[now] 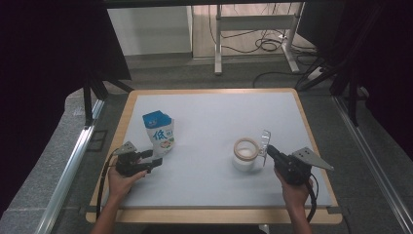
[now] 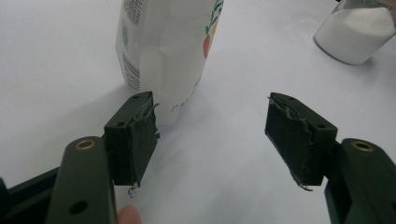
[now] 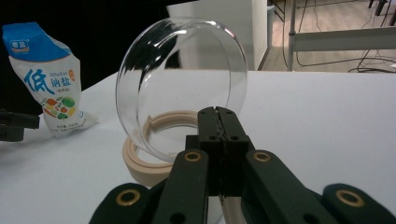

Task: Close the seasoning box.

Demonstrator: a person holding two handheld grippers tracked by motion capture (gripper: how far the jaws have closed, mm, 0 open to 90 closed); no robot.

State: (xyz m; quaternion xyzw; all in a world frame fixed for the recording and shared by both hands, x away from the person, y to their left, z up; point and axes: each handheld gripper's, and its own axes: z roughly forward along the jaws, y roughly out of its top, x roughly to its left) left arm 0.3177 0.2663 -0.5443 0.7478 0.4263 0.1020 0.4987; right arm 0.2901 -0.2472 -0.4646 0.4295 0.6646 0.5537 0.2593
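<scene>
Glass lid [image 3: 182, 88] is pinched upright at its rim by the closed right gripper [image 3: 217, 122]; salt bag [image 2: 163, 51] is left ungripped just ahead of the wide-open left gripper [image 2: 210, 135].

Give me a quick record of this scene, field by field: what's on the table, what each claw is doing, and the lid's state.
surface: white table with a wooden rim
pouch: blue and white salt pouch, upright, left of centre
jar: glass jar holding white powder, beige ring at its mouth, open
lid: clear round lid, tipped up on edge over the jar's mouth
left claw: open, nothing between the jaws, pointing at the pouch's base
right claw: shut on the lid's edge
</scene>
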